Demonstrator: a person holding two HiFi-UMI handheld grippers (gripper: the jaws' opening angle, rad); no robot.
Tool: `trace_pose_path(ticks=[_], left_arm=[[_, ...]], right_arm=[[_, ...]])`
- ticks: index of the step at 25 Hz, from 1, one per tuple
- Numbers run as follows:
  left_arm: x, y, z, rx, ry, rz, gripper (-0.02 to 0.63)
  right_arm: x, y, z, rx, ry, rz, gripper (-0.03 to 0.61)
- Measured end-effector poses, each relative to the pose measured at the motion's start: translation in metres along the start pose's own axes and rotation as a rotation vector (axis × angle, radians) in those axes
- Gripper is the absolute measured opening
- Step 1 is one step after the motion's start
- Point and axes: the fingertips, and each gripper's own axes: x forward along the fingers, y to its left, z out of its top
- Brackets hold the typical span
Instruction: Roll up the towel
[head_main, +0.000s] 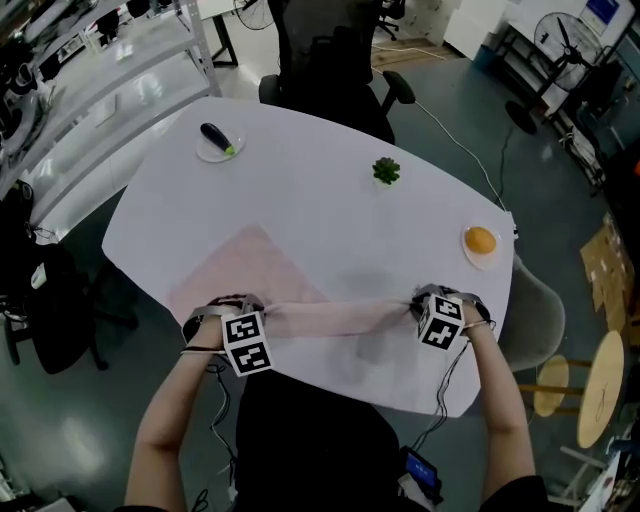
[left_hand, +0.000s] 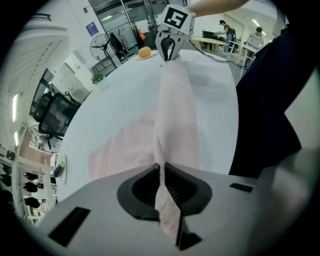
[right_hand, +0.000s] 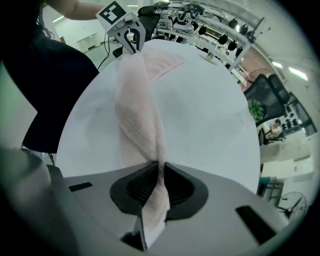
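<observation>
A pale pink towel (head_main: 262, 272) lies on the white table (head_main: 330, 215), its near edge lifted and stretched into a band (head_main: 335, 316) between my two grippers. My left gripper (head_main: 232, 318) is shut on the band's left end; in the left gripper view the cloth (left_hand: 172, 107) runs from its jaws (left_hand: 163, 172) to the far gripper (left_hand: 169, 49). My right gripper (head_main: 427, 306) is shut on the right end, with the towel (right_hand: 137, 117) pinched between its jaws (right_hand: 161, 170) and reaching to the left gripper (right_hand: 131, 41). The rest of the towel lies flat at the left.
A dark aubergine on a small plate (head_main: 219, 141) sits at the table's far left, a small green plant (head_main: 386, 171) far centre, an orange on a plate (head_main: 481, 243) at the right edge. A black office chair (head_main: 335, 70) stands behind the table.
</observation>
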Motion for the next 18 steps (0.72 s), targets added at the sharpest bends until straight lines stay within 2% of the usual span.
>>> trace_pose_path(ticks=[5,9,12,16,18], left_arm=[[0.015,0.005,-0.001,-0.016,-0.017,-0.026,0.043],[0.015,0.009,-0.002,-0.067,-0.055,-0.022,0.056],[0.010,0.014,-0.003,-0.109,-0.080,-0.001,0.084],[-0.006,0.023,-0.006,-0.134,-0.096,0.043,0.183],[-0.020,0.028,-0.007,-0.140,-0.102,0.071,0.195]], right_arm=[[0.014,-0.008,0.001,0.031,0.023,0.006,0.044],[0.011,-0.010,0.004,0.037,0.008,-0.005,0.052],[0.010,-0.016,0.002,0.019,-0.007,-0.071,0.092],[-0.013,-0.035,0.003,0.046,-0.050,-0.157,0.173],[-0.032,-0.044,0.002,0.046,-0.071,-0.216,0.179]])
